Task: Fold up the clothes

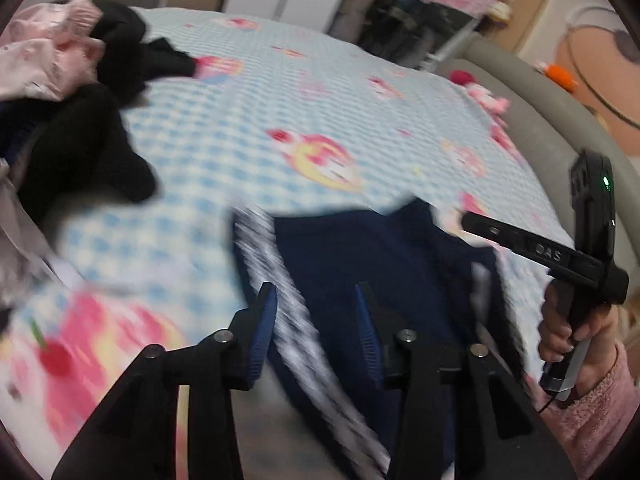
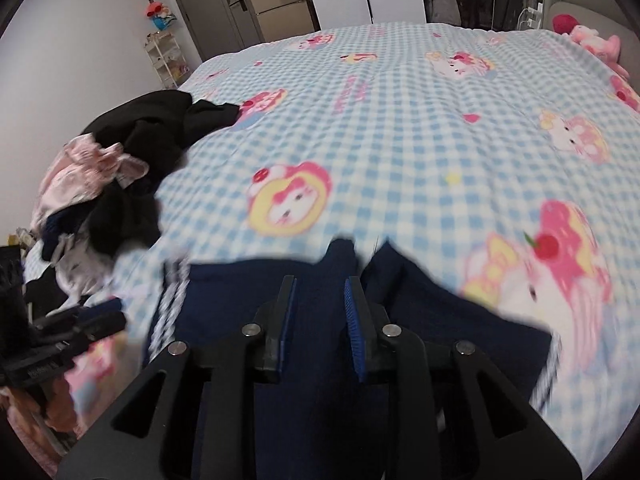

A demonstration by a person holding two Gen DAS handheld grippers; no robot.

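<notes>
Navy garment (image 2: 320, 360) lies flat on the bed (image 2: 400, 120), near edge, below both tools. Left gripper (image 1: 316, 312) and right gripper (image 2: 320, 308) hover with fingers apart, apparently gripping nothing, though blur hampers the view. Step in hand: between folds. Next: re-grip an edge and fold across.

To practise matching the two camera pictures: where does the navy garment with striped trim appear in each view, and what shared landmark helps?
Left wrist view: navy garment, bottom centre, beyond the fingers.
Right wrist view: navy garment, bottom centre, spread wider.
Shared landmark: the pile of black and pink clothes, at left on the bed.
</notes>
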